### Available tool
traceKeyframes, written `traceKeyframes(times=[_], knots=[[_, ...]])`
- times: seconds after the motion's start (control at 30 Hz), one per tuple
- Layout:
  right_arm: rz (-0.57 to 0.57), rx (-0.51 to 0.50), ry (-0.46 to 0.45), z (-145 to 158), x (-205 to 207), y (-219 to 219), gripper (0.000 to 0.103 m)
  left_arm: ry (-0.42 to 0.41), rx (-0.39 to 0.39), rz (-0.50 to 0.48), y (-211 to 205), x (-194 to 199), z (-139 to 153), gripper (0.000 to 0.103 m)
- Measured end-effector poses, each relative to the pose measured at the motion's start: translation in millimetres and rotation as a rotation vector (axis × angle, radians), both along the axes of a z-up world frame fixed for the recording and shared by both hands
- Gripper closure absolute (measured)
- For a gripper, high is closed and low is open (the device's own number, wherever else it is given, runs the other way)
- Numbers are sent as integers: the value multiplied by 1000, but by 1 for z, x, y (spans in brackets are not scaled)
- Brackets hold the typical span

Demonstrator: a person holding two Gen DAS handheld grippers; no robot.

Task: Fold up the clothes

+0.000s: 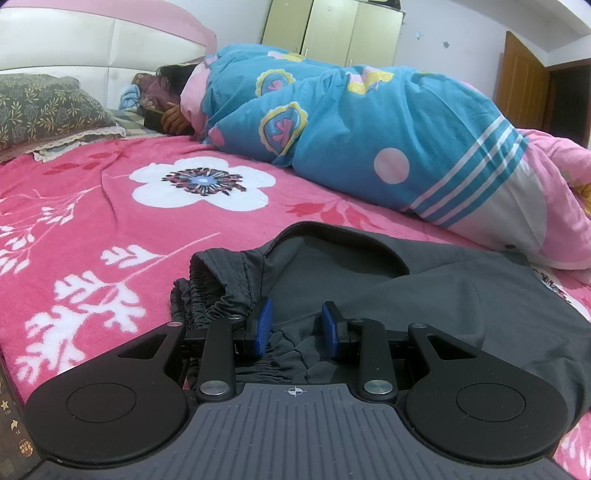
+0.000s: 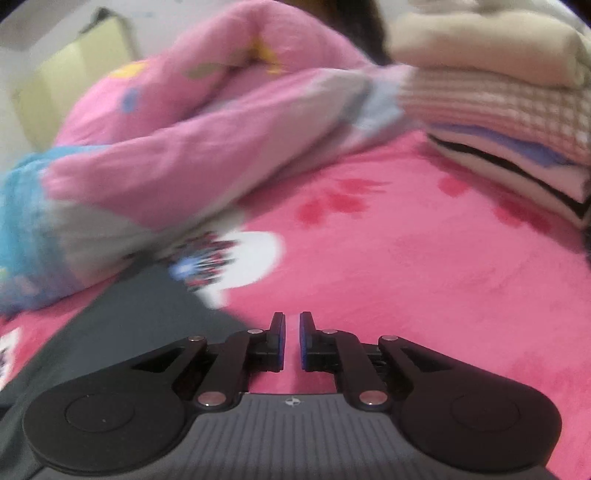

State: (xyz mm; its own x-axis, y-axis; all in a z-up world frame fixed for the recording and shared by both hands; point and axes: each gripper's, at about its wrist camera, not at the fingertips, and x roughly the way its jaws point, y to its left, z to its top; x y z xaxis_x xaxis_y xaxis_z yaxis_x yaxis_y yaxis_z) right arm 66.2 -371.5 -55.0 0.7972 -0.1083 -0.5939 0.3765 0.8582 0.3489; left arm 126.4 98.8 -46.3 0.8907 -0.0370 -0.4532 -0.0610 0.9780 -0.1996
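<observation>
A dark grey pair of shorts (image 1: 424,295) with an elastic waistband lies rumpled on the pink flowered bedspread (image 1: 110,229). My left gripper (image 1: 297,321) is open, its blue pads on either side of the bunched waistband, low over the cloth. In the blurred right wrist view my right gripper (image 2: 291,332) has its jaws nearly closed with a narrow gap and nothing between them, over bare pink bedspread (image 2: 406,277). A part of the grey garment (image 2: 129,321) lies to its left.
A person lies under a blue and pink quilt (image 1: 369,129) across the far side of the bed. A patterned pillow (image 1: 48,107) lies at the far left by the headboard. Folded blankets (image 2: 498,110) are stacked at the far right. A wardrobe (image 1: 332,29) stands behind.
</observation>
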Motion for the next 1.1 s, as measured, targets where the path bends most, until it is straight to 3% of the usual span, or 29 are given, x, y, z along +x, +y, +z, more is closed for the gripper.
traceKeyframes(times=[0.1, 0.23, 0.33, 0.4, 0.47, 0.6, 0.73, 0.97, 1.1], knots=[[114, 49, -16, 7, 0, 25, 86, -2, -9, -1, 2, 0, 0, 73], [186, 144, -15, 6, -11, 49, 80, -33, -70, -11, 11, -5, 2, 72], [172, 208, -18, 1, -29, 54, 64, -130, -126, -24, 16, -22, 9, 63], [142, 261, -20, -5, -45, 47, 63, -205, -152, -51, 17, -40, 17, 54], [104, 318, -8, -12, -58, 37, 61, -225, -154, -81, 11, -58, 26, 47], [36, 428, 8, -27, -81, 19, 60, -125, -271, -171, -3, -97, 24, 46], [15, 475, -18, -37, -94, 19, 59, -67, -322, -171, -7, -129, 10, 46], [-14, 479, -74, -45, -102, 26, 57, -5, -345, -137, -1, -126, 1, 45], [-18, 499, -82, -48, -104, 22, 57, 35, -408, -94, 8, -123, -11, 42]])
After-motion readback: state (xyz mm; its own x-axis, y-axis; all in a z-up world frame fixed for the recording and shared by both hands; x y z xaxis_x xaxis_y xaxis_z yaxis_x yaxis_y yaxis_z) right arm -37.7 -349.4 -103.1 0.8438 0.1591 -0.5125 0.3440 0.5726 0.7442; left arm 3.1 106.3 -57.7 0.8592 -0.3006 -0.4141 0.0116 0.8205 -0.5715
